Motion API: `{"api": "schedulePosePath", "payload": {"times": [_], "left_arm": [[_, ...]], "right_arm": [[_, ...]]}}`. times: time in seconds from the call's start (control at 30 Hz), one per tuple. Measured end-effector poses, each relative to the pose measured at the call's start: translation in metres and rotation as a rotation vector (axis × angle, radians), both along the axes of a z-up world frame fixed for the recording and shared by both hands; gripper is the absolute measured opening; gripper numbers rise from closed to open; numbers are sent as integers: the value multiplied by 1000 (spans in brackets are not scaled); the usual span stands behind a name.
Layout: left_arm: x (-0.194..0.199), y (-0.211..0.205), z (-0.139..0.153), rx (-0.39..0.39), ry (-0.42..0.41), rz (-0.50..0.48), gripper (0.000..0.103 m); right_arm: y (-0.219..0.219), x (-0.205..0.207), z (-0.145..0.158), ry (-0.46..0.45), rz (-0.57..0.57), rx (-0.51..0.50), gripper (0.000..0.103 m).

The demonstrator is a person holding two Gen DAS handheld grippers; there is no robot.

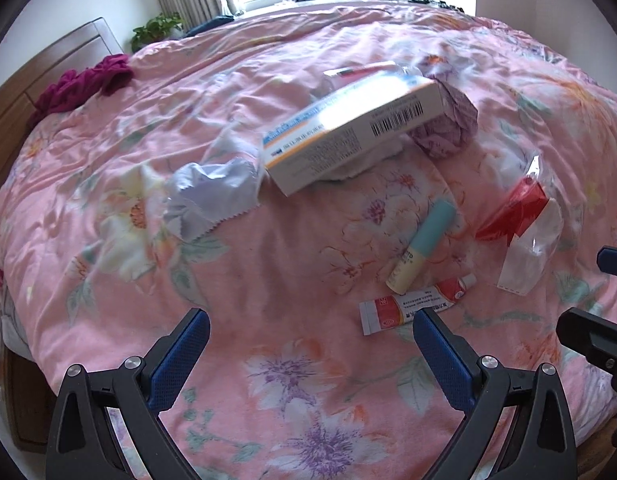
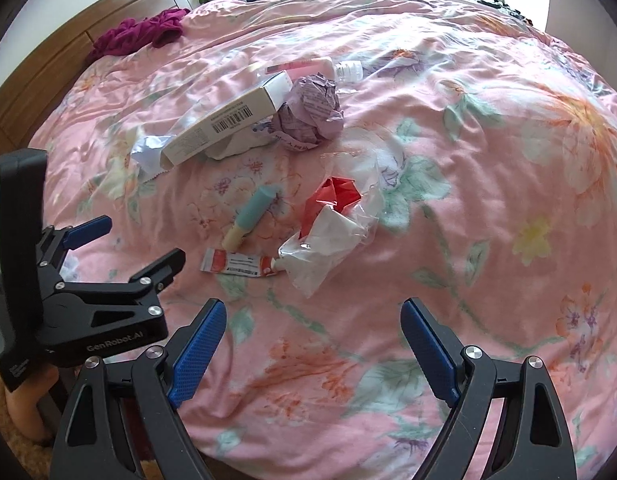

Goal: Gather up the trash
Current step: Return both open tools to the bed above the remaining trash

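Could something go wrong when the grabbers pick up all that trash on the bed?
Maybe. The long box leans on the crumpled purple paper, so pulling one first may tip the other. The clear plastic bag is floppy and overlaps the red-and-white tube, so a grab could drag both. Everything lies on a soft quilt, so the open right gripper or left gripper might pinch fabric too.
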State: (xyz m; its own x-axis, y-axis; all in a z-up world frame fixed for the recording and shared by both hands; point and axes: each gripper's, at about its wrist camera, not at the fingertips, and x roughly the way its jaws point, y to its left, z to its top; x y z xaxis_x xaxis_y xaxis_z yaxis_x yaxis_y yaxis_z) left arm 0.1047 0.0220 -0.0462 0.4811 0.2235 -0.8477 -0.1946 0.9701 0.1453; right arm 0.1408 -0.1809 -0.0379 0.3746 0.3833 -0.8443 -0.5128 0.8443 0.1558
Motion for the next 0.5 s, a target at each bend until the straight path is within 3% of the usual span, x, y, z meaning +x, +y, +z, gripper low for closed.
{"api": "schedulePosePath", "payload": {"times": [0.5], "left_arm": [[7,0,-13,-25,23,-19,102]], "right_arm": [[2,2,-2,-22,-1,-57,88]]}}
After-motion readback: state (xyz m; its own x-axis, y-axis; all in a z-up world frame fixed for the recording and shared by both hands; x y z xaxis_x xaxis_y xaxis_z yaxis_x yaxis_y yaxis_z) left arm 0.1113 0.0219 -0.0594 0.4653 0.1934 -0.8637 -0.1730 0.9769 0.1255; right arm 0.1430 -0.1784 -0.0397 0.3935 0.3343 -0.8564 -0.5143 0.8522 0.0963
